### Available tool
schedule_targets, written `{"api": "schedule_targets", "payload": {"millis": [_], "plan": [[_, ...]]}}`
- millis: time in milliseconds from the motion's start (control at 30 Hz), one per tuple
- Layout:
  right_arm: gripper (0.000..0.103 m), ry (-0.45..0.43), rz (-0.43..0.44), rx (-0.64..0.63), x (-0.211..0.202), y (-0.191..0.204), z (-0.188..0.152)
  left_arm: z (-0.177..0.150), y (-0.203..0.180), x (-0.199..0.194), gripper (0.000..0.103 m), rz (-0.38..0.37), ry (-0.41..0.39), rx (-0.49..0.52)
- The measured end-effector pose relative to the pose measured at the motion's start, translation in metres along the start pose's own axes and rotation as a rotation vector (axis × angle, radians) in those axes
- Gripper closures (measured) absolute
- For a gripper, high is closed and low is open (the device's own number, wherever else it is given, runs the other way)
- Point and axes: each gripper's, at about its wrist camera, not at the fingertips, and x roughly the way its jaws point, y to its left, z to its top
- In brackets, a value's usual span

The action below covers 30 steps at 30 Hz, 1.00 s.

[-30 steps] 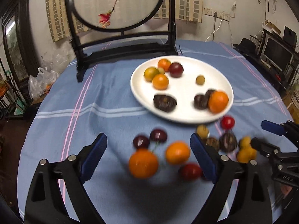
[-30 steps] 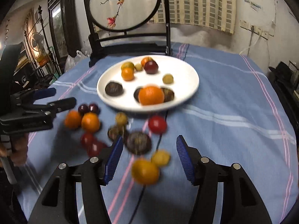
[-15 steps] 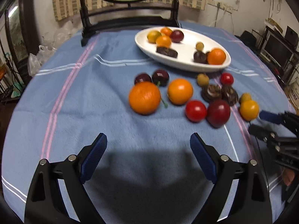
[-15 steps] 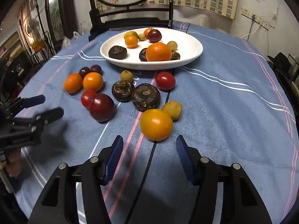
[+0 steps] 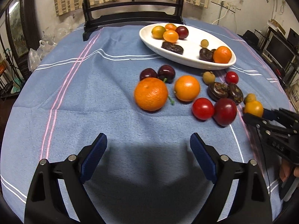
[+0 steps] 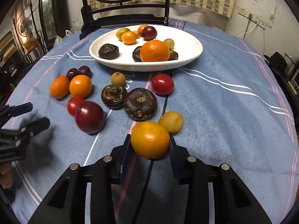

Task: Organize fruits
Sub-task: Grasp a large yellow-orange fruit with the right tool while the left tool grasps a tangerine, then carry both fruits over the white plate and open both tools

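Observation:
A white plate (image 6: 188, 43) at the far side of the blue tablecloth holds several fruits, among them an orange (image 6: 154, 50). It also shows in the left wrist view (image 5: 188, 43). Loose fruits lie in front of it: oranges (image 5: 151, 94), cherries (image 5: 166, 73), tomatoes (image 5: 203, 108), a plum (image 6: 89, 117) and dark water chestnuts (image 6: 140, 104). My right gripper (image 6: 150, 145) is shut on a yellow-orange fruit (image 6: 150, 139), low over the cloth. My left gripper (image 5: 148, 149) is open and empty, short of the big orange.
A black wooden stand with a round embroidered screen (image 5: 130, 16) stands behind the plate. Plastic bags (image 5: 46, 43) lie off the table's left edge. Shelves and monitors (image 5: 280, 50) are at the right. The table edge curves close on both sides.
My right gripper moved forward and closed on the yellow-orange fruit. Both grippers dropped low toward the cloth during the last second. The left gripper stayed open.

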Motion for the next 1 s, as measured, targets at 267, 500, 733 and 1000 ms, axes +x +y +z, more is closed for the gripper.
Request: {"api": "schedule_targets", "payload": {"millis": [267, 500, 733, 1000], "plan": [[0.064, -0.04, 0.071, 0.029, -0.016, -0.006, -0.008, 0.013, 0.002, 0.011, 0.031, -0.003, 0.022, 0.001], [0.064, -0.055, 0.091, 0.037, -0.018, -0.008, -0.009, 0.03, -0.009, 0.033, 0.034, 0.024, 0.041, 0.057], [0.064, -0.051, 0.095, 0.028, -0.016, -0.006, -0.01, 0.048, -0.008, 0.046, 0.046, 0.021, 0.037, 0.041], [0.064, -0.06, 0.075, 0.045, -0.017, -0.009, -0.011, 0.035, -0.003, 0.029, 0.061, -0.016, 0.025, 0.037]]}}
